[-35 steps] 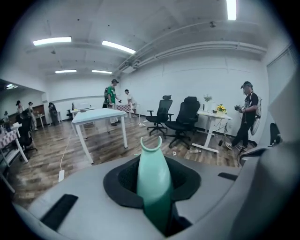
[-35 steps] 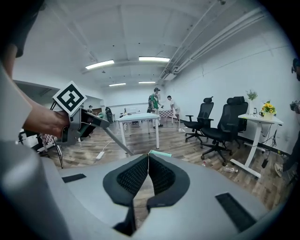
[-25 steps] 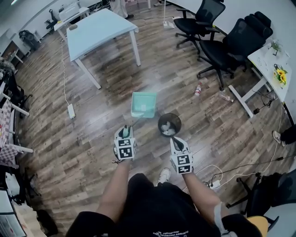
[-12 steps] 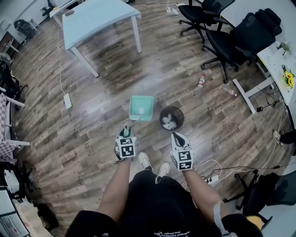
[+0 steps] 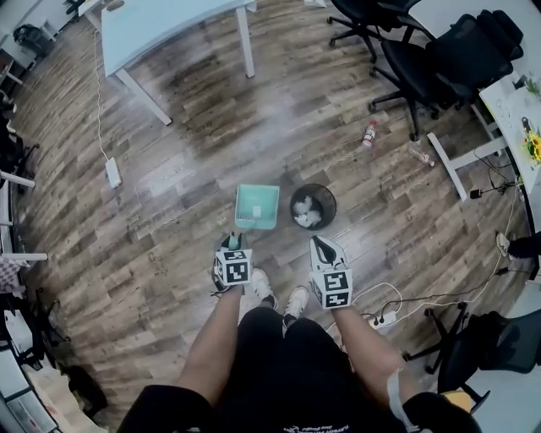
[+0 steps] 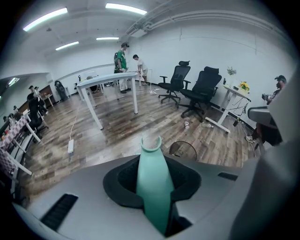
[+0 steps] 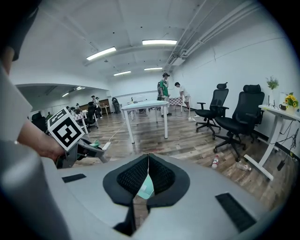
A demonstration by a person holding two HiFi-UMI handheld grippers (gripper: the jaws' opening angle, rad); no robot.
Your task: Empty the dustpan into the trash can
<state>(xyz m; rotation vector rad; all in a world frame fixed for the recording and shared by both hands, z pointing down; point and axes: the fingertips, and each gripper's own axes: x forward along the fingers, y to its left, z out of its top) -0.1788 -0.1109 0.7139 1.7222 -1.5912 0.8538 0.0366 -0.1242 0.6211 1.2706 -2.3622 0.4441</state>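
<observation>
A teal dustpan (image 5: 257, 207) lies low over the wooden floor, just left of a round black mesh trash can (image 5: 312, 207) with white scraps inside. My left gripper (image 5: 232, 243) is shut on the dustpan's teal handle (image 6: 152, 183), which runs up between the pads; the can's rim (image 6: 183, 149) shows just beyond to the right. My right gripper (image 5: 319, 243) hangs near the can's front edge, jaws shut and holding nothing. Through the slit below its pads a bit of the dustpan (image 7: 145, 190) shows. In the right gripper view, the left gripper (image 7: 75, 140) is at the left.
A pale blue table (image 5: 169, 25) stands ahead at the left, black office chairs (image 5: 439, 59) at the right. Bottles (image 5: 369, 133) lie on the floor by a white desk leg (image 5: 461, 165). A power strip (image 5: 112, 172) and cables (image 5: 376, 320) are nearby. My shoes (image 5: 296, 300) are just behind the grippers.
Both grippers have sunk toward the floor. The dustpan has come down and now sits level beside the trash can instead of beyond it. My feet have stepped into view.
</observation>
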